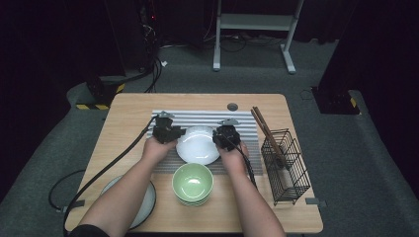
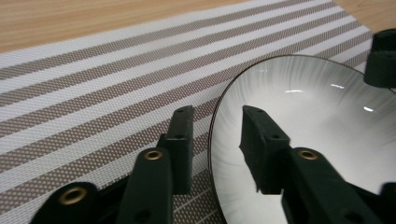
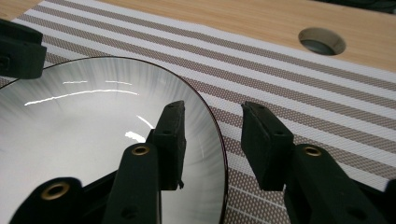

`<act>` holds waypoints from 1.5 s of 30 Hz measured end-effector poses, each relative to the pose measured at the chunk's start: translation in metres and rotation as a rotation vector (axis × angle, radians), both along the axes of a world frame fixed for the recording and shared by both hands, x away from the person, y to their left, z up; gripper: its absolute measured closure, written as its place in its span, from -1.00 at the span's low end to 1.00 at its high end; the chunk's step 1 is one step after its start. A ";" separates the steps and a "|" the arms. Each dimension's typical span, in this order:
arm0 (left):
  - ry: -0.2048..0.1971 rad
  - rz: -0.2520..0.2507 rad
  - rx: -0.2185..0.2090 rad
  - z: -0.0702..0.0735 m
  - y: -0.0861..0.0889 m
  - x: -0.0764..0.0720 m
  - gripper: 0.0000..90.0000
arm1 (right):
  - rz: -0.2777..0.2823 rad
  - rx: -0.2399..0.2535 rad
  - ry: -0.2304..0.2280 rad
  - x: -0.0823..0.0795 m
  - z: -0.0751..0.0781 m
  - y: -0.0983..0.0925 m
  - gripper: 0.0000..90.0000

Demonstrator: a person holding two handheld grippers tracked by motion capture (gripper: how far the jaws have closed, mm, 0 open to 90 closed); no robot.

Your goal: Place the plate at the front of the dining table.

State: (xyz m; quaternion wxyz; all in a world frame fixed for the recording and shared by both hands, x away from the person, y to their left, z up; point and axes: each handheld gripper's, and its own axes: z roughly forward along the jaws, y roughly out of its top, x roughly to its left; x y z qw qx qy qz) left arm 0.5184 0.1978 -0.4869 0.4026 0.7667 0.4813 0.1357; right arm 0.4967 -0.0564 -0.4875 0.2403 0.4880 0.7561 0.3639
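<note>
A white plate (image 1: 197, 144) with a thin dark rim is seen on the striped placemat (image 1: 197, 117), near the middle of the wooden table (image 1: 128, 106). In the left gripper view the plate (image 2: 317, 135) lies flat on the mat (image 2: 93, 93), and its rim passes between the two black jaws, one jaw over the plate and one over the mat. The left gripper (image 1: 166, 133) is placed at the plate's left edge; its jaws are parted and no pad is seen to press on the rim, so the plate is released there. The right gripper (image 1: 226, 137) is placed at the plate's right edge. In the right gripper view the rim of the plate (image 3: 93, 121) again runs between the jaws, with a gap on both sides, so this gripper is also released.

Just in front of the plate, a stack of green bowls (image 1: 192, 183) is set. A grey plate (image 1: 146, 205) is partly covered by the left forearm. At the right, a black wire basket (image 1: 289, 168) is standing, with chopsticks (image 1: 264, 129) leaning in it.
</note>
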 end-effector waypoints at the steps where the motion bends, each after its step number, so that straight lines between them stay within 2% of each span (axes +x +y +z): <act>1: -0.003 -0.003 0.004 0.001 0.000 -0.001 0.34 | 0.001 0.001 -0.008 -0.003 0.001 -0.001 0.29; 8: -0.031 0.007 0.023 0.008 0.002 -0.008 0.17 | -0.009 0.007 -0.029 -0.017 0.008 -0.006 0.22; 11: -0.025 -0.012 0.033 0.009 0.003 -0.011 0.13 | -0.009 0.004 -0.040 -0.023 0.009 -0.009 0.20; 12: -0.033 -0.023 0.054 0.009 0.002 -0.014 0.11 | -0.012 0.008 -0.047 -0.028 0.010 -0.011 0.19; 16: -0.039 -0.026 0.057 0.009 0.002 -0.018 0.05 | -0.016 0.019 -0.057 -0.035 0.011 -0.013 0.16; 18: -0.037 -0.029 0.046 0.009 0.003 -0.021 0.01 | -0.012 0.018 -0.067 -0.039 0.011 -0.015 0.14; 20: -0.037 -0.032 0.057 0.009 0.004 -0.026 0.01 | -0.011 0.017 -0.083 -0.045 0.012 -0.016 0.08; 26: -0.025 -0.039 0.062 0.009 0.008 -0.031 -0.12 | -0.027 0.032 -0.084 -0.058 0.011 -0.021 -0.02; 29: -0.013 -0.040 0.062 0.009 0.009 -0.033 -0.15 | -0.033 0.024 -0.090 -0.064 0.011 -0.024 -0.06; 34: -0.009 -0.052 0.061 0.011 0.010 -0.041 -0.21 | -0.032 0.006 -0.095 -0.076 0.011 -0.027 -0.06; 38: 0.007 -0.049 0.052 0.011 0.012 -0.043 -0.23 | -0.029 0.020 -0.098 -0.083 0.012 -0.029 -0.05; 41: 0.008 -0.053 0.063 0.011 0.014 -0.047 -0.25 | -0.031 0.034 -0.106 -0.091 0.013 -0.032 -0.03; 45: 0.011 -0.056 0.072 0.010 0.017 -0.052 -0.24 | -0.019 0.013 -0.120 -0.102 0.011 -0.033 -0.01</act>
